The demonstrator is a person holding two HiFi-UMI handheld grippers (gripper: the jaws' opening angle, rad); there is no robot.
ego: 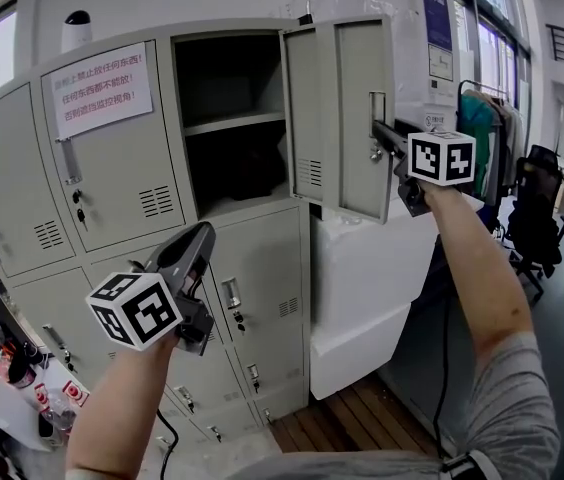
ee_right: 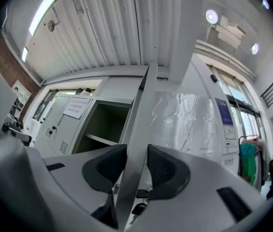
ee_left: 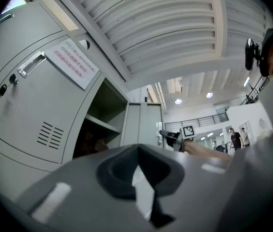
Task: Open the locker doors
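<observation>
A bank of grey lockers (ego: 112,198) fills the left of the head view. Its upper middle door (ego: 347,118) stands swung out to the right, baring a dark compartment (ego: 227,118) with one shelf. My right gripper (ego: 382,133) is up at that door's free edge by the handle. In the right gripper view the door's edge (ee_right: 139,124) runs between the two pads of the right gripper (ee_right: 136,166), and both pads press on it. My left gripper (ego: 202,236) hangs lower, in front of the closed lower doors, shut and empty; the left gripper (ee_left: 139,175) points up at the lockers.
A paper notice (ego: 100,88) is taped to the closed upper left door. Right of the lockers stands a white cabinet (ego: 362,278) on wooden slats (ego: 352,423). Beyond it are a clothes rack (ego: 482,128) and a black chair (ego: 537,208).
</observation>
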